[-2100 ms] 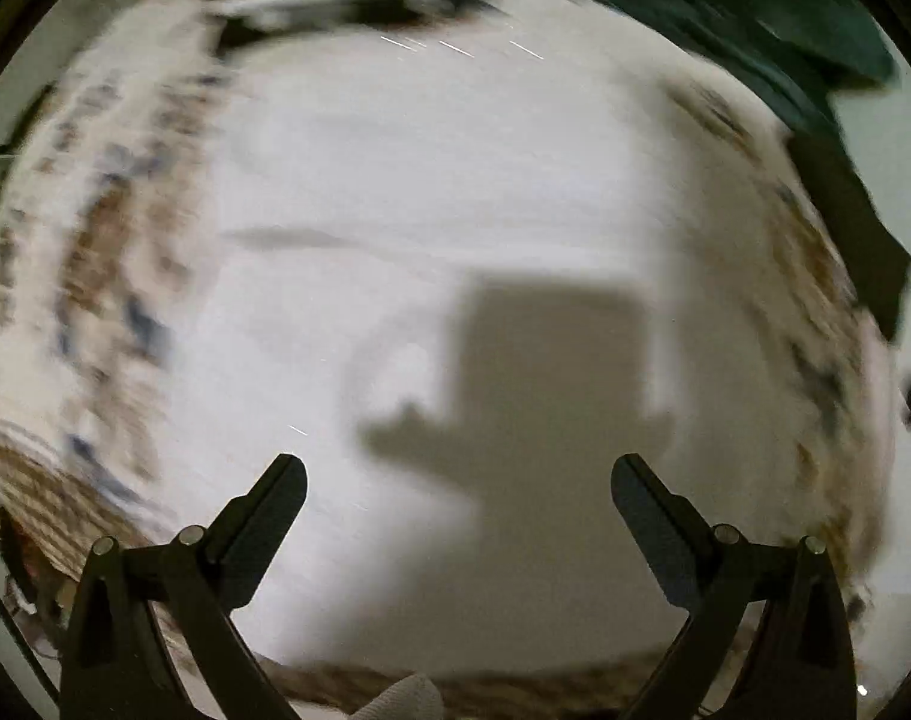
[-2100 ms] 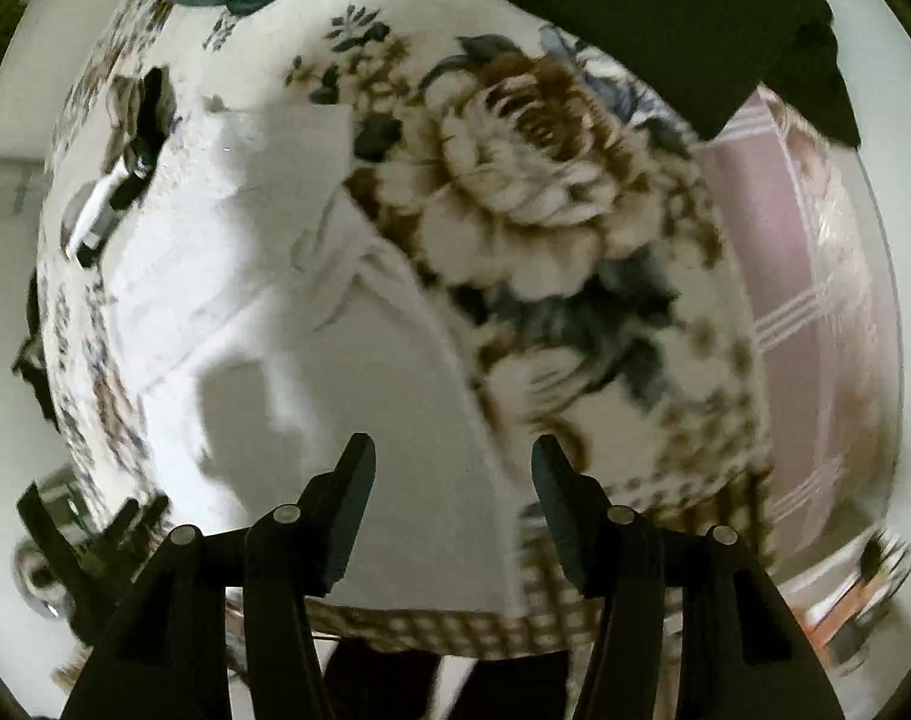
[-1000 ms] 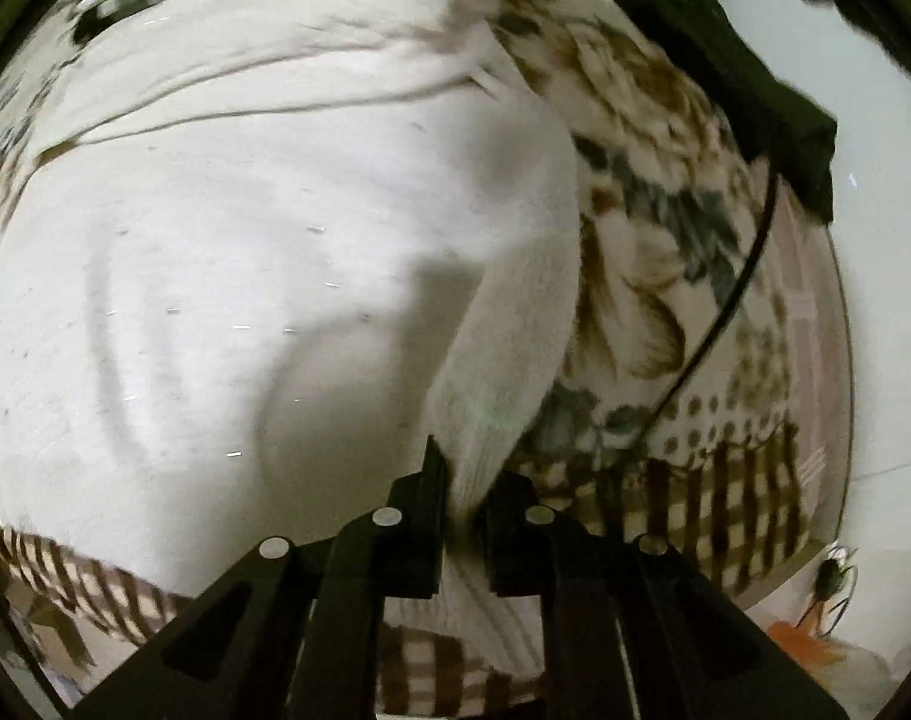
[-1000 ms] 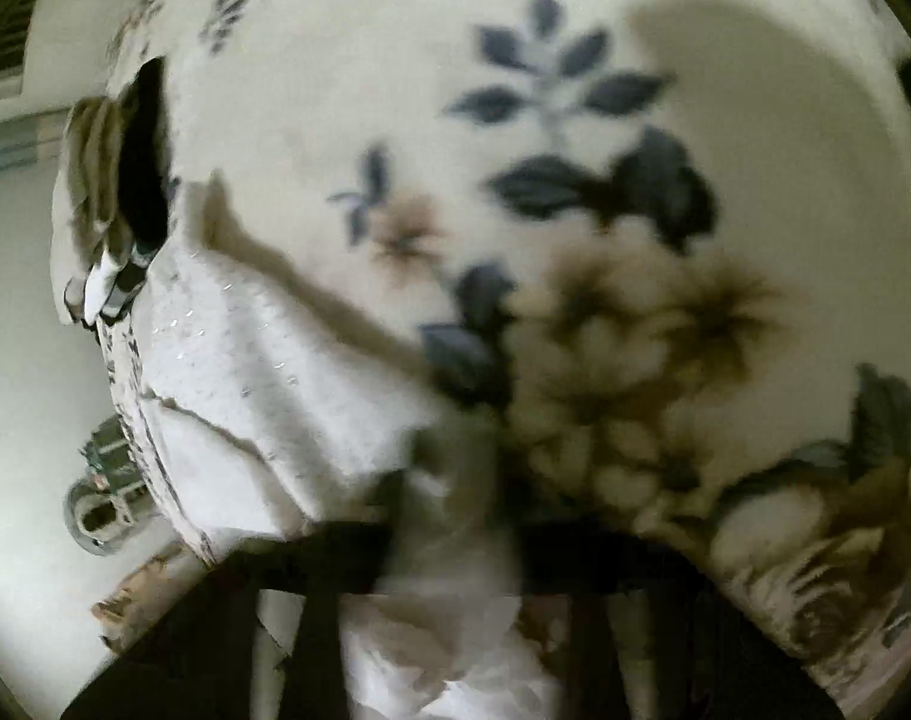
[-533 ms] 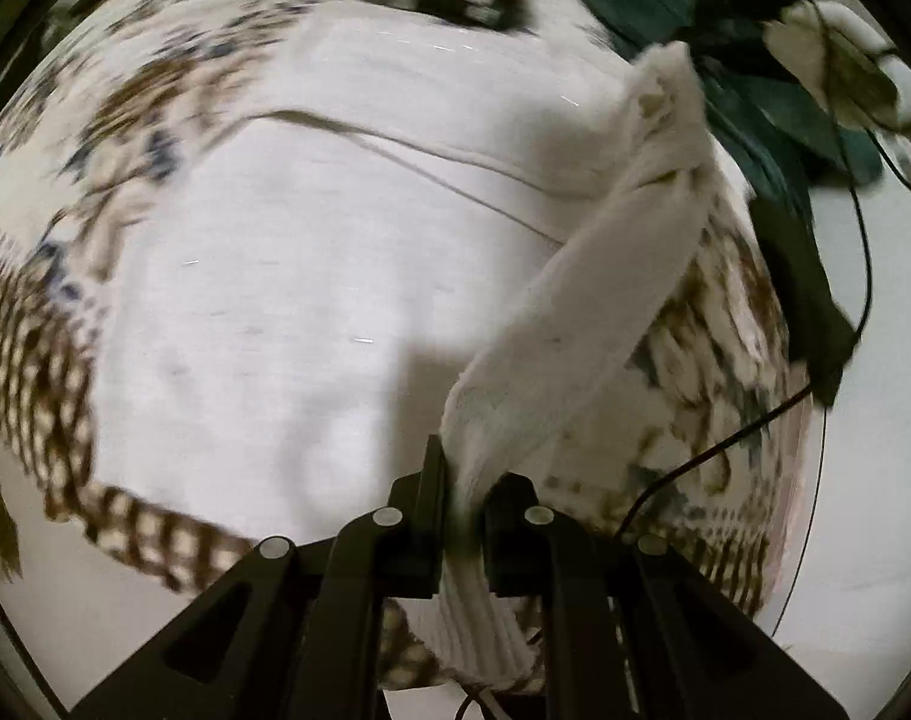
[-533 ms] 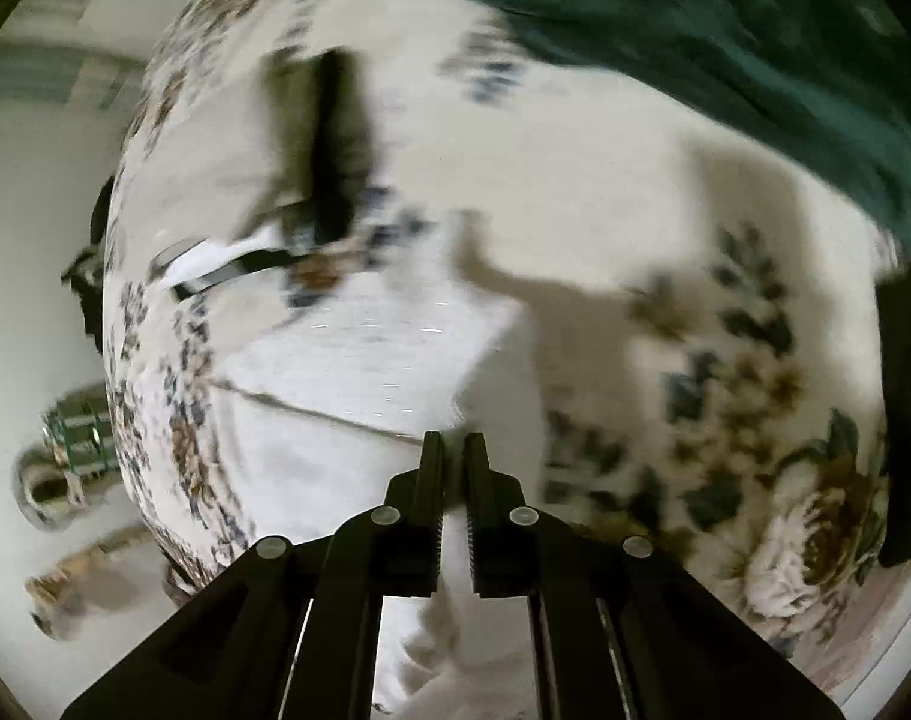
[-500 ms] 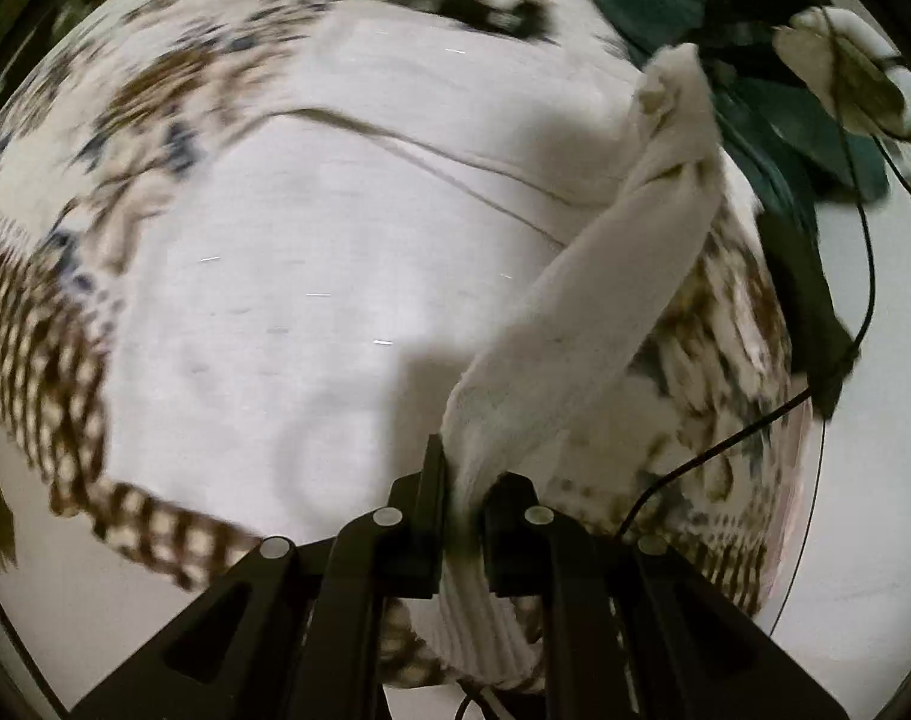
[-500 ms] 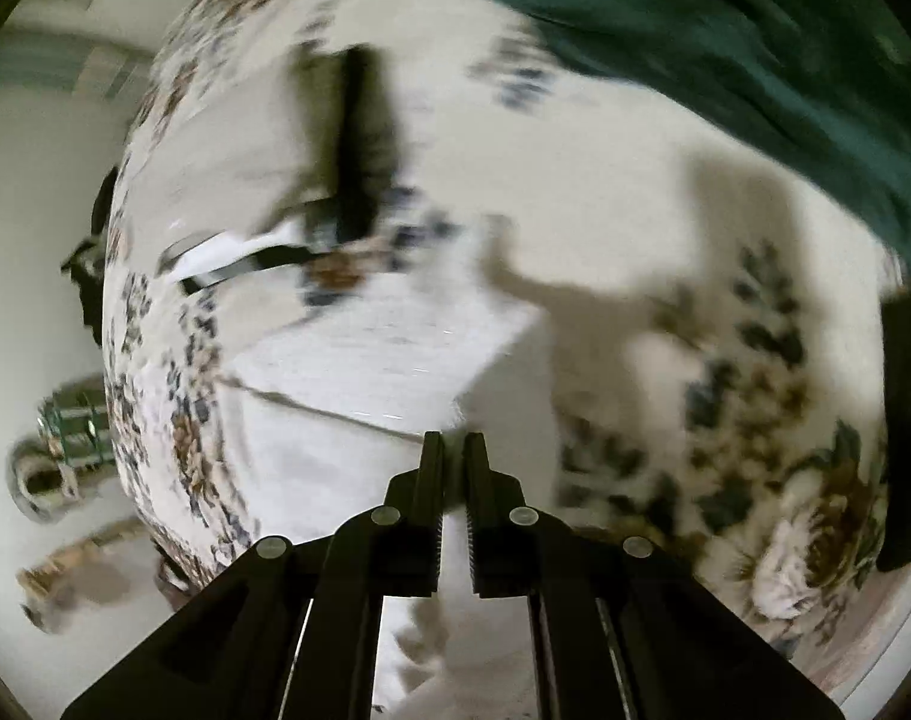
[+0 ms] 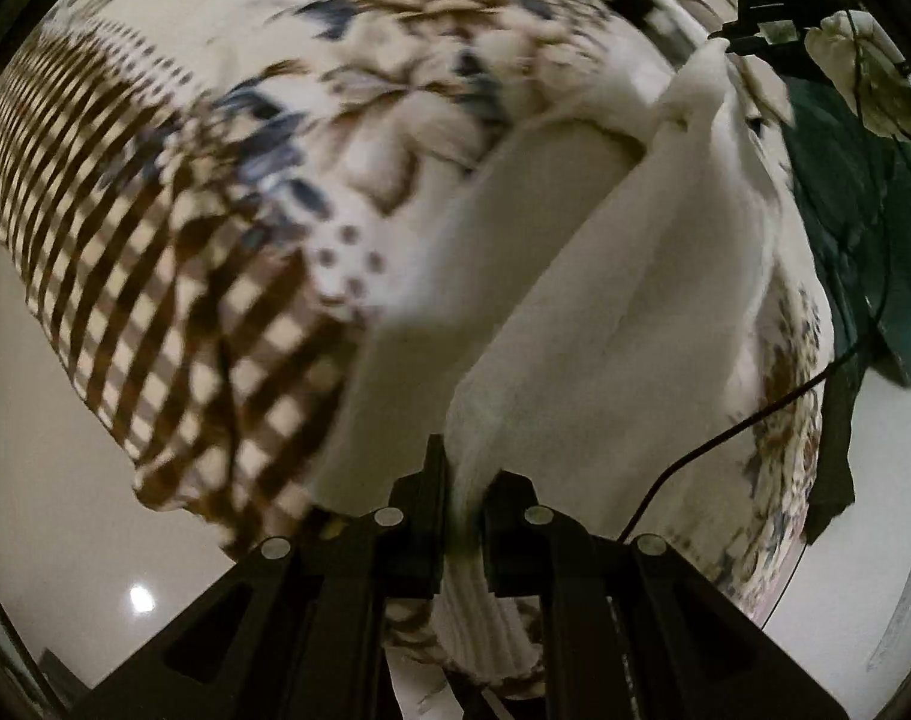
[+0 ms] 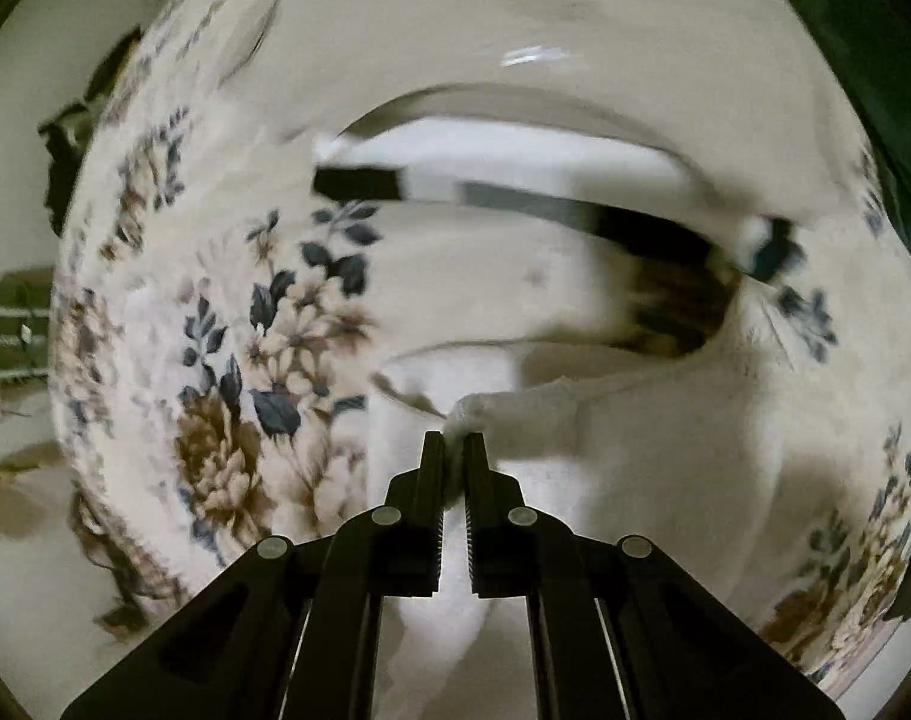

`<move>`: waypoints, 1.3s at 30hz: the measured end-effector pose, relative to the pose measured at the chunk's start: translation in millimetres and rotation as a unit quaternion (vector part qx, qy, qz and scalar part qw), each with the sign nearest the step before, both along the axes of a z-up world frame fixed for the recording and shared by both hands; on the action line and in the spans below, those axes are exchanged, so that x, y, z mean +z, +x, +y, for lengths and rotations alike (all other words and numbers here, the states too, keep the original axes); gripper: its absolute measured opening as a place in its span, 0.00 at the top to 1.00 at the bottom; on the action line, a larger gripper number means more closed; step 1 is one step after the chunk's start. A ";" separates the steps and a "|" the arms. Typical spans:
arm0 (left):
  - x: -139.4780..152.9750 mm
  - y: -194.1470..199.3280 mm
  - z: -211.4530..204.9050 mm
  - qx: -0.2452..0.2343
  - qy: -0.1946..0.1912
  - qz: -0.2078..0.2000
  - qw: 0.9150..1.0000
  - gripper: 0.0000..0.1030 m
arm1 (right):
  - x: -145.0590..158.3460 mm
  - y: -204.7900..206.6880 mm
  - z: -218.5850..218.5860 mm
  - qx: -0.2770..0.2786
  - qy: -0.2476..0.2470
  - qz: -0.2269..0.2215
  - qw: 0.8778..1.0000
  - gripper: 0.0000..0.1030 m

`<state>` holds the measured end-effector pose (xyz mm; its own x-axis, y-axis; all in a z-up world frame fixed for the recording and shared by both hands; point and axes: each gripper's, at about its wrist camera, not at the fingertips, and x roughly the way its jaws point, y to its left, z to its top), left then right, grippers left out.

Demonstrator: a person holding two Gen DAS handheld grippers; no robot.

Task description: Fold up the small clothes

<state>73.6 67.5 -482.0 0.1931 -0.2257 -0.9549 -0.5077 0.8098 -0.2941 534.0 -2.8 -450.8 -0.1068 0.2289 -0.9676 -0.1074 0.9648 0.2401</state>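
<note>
We hold one white garment (image 9: 623, 276) in both grippers at once. The left gripper (image 9: 464, 480) has its fingers clamped on a ribbed edge of the cloth, and from that grip the garment runs as a long taut band up and to the right, away from the fingers, to its far corner, where the other gripper shows small and dark. The right gripper (image 10: 453, 450) has its fingers nearly closed on that corner, with the rest of the cloth spreading to the right and below them over the flowered bedspread (image 10: 227, 360). The long axis of the stretched edge thus lies between the two grips, and neither is nearer to it. We count one white garment, two grippers, one green garment (image 9: 845, 228) at the bed's far side, and one black-and-white band (image 10: 515, 198), blurred, beyond the right fingers.
</note>
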 end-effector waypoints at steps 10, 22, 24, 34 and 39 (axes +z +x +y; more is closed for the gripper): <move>-62.8 -16.8 48.6 0.023 -0.111 0.048 0.992 0.77 | -62.8 -3.0 61.4 0.018 -0.037 0.033 0.999 0.90; -47.7 -3.3 83.2 -0.046 -0.140 0.045 0.988 0.36 | -1.6 -157.3 -56.0 -0.021 0.047 0.042 0.998 0.38; -46.5 10.1 78.9 -0.067 -0.128 0.047 0.988 0.36 | -11.9 -216.1 -94.9 -0.049 0.027 0.060 0.997 0.38; -37.7 79.2 47.8 -0.145 -0.093 0.057 0.984 0.36 | -124.7 -457.9 -162.3 -0.140 0.024 0.253 0.957 0.38; -20.6 168.4 41.3 -0.199 -0.057 -0.005 0.978 0.36 | -98.4 -408.0 -208.0 -0.230 0.085 0.173 0.954 0.38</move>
<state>242.0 108.8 -502.7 0.0772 -0.3897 -0.9177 -0.1559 0.9044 -0.3972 126.0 -210.8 -549.2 -0.2634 0.4788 -0.8375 0.4325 0.8346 0.3412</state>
